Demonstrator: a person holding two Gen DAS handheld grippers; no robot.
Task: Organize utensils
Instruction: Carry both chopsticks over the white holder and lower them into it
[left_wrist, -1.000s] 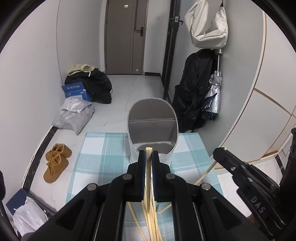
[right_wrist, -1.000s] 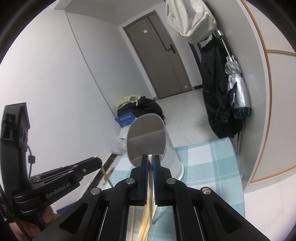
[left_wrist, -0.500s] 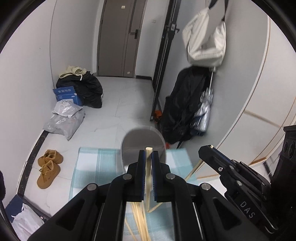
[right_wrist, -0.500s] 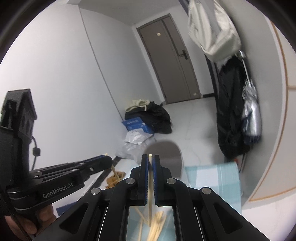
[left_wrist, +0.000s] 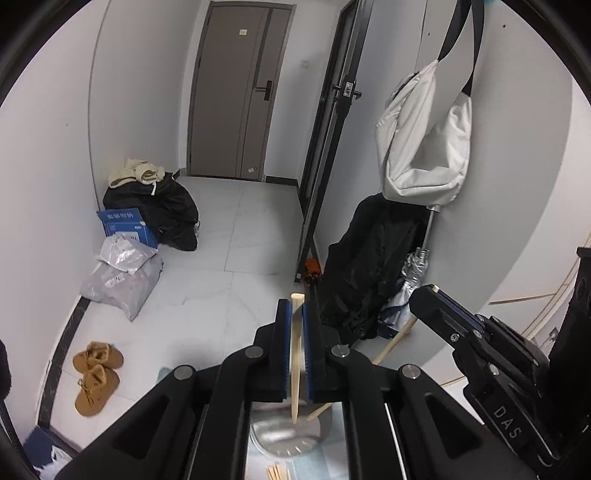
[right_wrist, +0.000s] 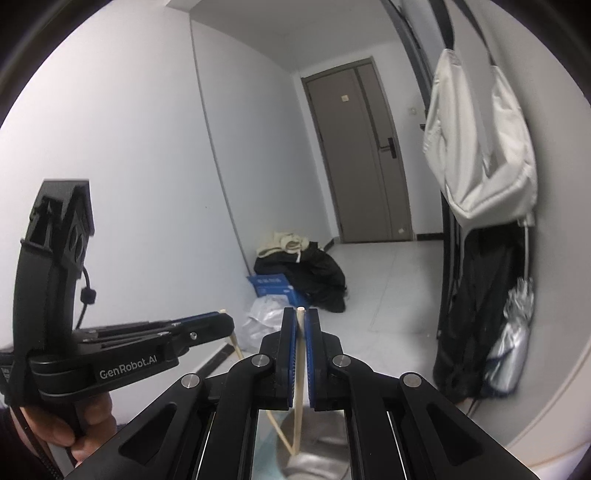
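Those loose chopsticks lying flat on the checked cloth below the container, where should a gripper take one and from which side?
Grip a loose chopstick near its thick end, coming straight down with the jaws across its width. The sticks lie flat and close together on the cloth, so a side approach would likely nudge the neighbours.

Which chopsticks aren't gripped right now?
The loose chopsticks on the cloth, bottom edge of the left wrist view. The left hand-held gripper and right hand-held gripper each clamp one.

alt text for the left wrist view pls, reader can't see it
The left gripper is shut on a wooden chopstick whose tip hangs over a grey container below. The right gripper enters from the right, holding another chopstick. Behind is a hallway with a door.
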